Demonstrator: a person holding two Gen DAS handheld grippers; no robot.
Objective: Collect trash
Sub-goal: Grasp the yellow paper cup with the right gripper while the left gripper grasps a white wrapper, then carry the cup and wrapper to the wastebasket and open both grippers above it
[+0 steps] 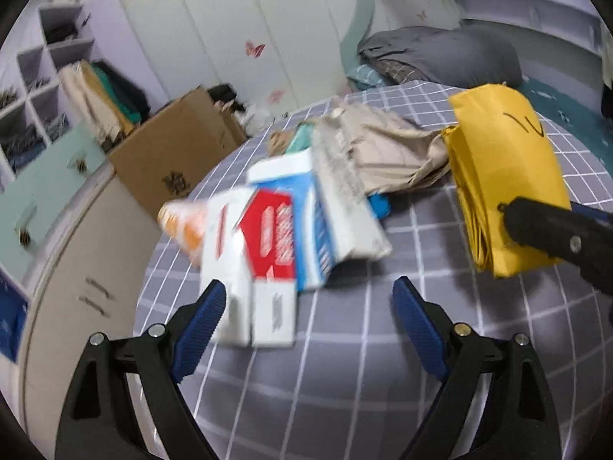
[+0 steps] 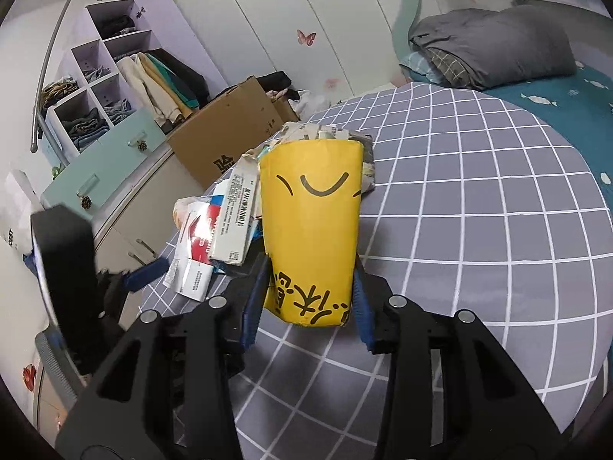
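A pile of trash lies on the grey checked bedspread [image 1: 440,253]: a white-and-red carton [image 1: 264,253], a blue-and-white carton [image 1: 329,207] and crumpled beige paper [image 1: 383,145]. My left gripper [image 1: 310,299] is open, with the white-and-red carton's near end lying between its pads and pressed by neither. A yellow paper bag [image 2: 310,222] with a smile drawn on it stands upright, and my right gripper [image 2: 310,291] is shut on its lower part. The cartons [image 2: 214,237] lie just left of the bag. The bag [image 1: 505,168] shows at the right of the left wrist view.
A brown cardboard box [image 2: 226,145] stands on the floor past the bed's far edge, beside a low cupboard [image 2: 126,214] and open shelves with clothes [image 2: 95,88]. A folded grey duvet [image 2: 494,46] lies at the back right on a teal sheet.
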